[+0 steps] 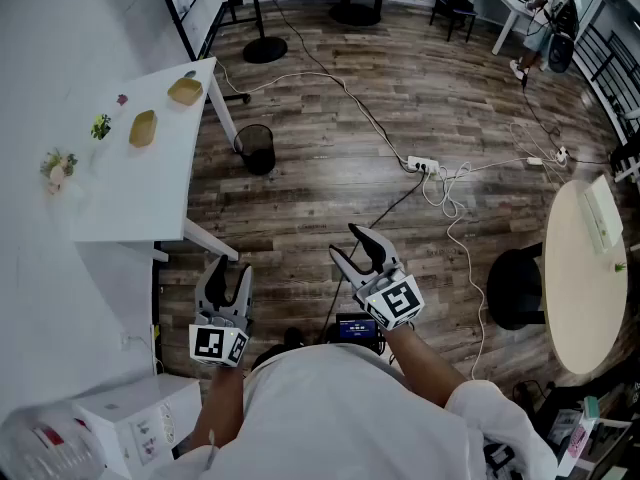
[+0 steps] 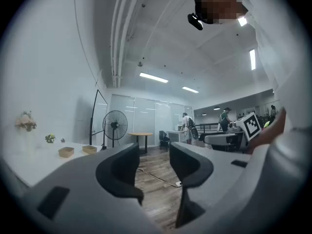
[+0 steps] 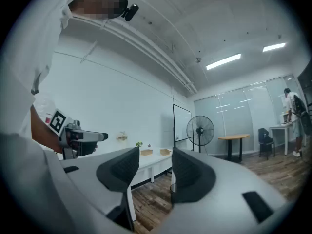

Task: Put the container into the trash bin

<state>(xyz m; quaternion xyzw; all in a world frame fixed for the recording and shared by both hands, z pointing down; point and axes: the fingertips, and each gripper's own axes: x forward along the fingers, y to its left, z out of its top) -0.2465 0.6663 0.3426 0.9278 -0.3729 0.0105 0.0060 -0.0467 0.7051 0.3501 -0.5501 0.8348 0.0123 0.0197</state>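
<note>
Hard to make out: two tan containers sit on the white table (image 1: 130, 203) at far left, and I cannot tell which one is the task's. The far container (image 1: 185, 91) is by the table's far-right corner. The near container (image 1: 143, 128) lies a little nearer and to its left, not touching it. Both are small and shallow with the open side up; any contents are too small to read. The near one looks oval, its long axis running near to far. The far one's long axis lies closer to left-right and is slightly skewed. The trash bin (image 1: 256, 149), black mesh, stands upright on the wood floor (image 1: 400, 118) just right of the table's far leg, mouth up. In the right gripper view only a sliver of it shows between the jaws. The left gripper (image 1: 228, 268) and right gripper (image 1: 350, 246) are level and near, well apart from containers and bin. Both claws are spread wide with nothing between them. A white box (image 1: 140, 418) at near left is partly cut off by the person's torso (image 1: 340, 418).
</note>
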